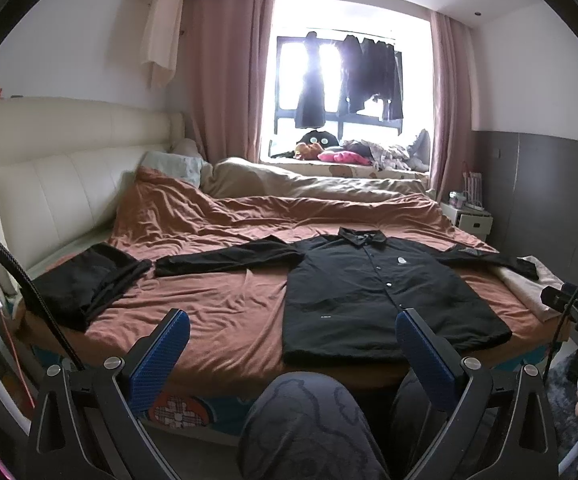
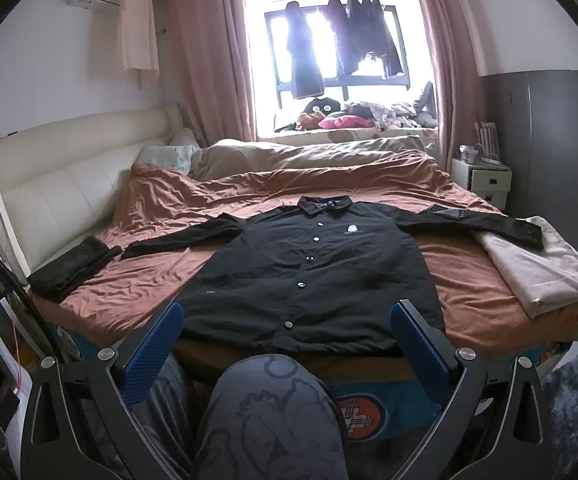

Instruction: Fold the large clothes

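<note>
Beyond my knee (image 2: 273, 408), the black shirt (image 2: 313, 280) lies flat on the bed (image 2: 469, 312), sleeves spread. Both hand-held grippers, left (image 1: 293, 352) and right (image 2: 287, 340), gape wide, empty. I'd pinch one cuff, folding inward smoothly.

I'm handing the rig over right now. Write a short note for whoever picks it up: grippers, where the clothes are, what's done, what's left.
Left gripper: open, empty, held back at the foot of the bed.
Right gripper: open, empty, just short of the shirt hem.
Black shirt: flat on the rust bedspread, buttoned, front up, collar away from you, both sleeves spread out; its right-hand cuff lies on a folded beige cloth.
Folded dark garment: at the bed's left edge, apparently finished.
Done: shirt laid out.
Left: fold sleeves in, then the body; no fold started yet.
</note>
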### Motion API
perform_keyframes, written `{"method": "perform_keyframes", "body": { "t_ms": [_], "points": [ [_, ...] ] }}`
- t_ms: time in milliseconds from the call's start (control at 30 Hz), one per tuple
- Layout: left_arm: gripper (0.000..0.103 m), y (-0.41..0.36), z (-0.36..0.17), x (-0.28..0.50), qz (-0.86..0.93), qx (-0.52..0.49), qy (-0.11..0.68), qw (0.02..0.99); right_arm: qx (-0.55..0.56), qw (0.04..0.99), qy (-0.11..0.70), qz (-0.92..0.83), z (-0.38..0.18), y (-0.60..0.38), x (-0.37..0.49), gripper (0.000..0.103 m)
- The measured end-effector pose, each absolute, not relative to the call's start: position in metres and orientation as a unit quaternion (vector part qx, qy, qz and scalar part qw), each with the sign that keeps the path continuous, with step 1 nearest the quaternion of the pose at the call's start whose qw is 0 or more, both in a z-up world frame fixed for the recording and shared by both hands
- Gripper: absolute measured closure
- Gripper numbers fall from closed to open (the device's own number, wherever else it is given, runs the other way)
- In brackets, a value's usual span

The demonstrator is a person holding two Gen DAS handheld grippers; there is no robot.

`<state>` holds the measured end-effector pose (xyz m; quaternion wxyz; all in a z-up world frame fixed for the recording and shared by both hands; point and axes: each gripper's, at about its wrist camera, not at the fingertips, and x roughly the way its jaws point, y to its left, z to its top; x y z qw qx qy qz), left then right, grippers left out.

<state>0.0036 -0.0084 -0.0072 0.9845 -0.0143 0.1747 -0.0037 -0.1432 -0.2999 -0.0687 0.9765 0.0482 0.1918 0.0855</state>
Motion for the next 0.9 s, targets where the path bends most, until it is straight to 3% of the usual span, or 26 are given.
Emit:
{"method": "perform_keyframes", "body": {
  "t_ms": [900],
  "points": [
    [0.0, -0.004, -0.005, -0.01, -0.013, -0.023, 0.164, 0.986, 0.036, 0.979, 0.182, 0.083, -0.068, -0.297, -0.153, 0.0]
  ]
}}
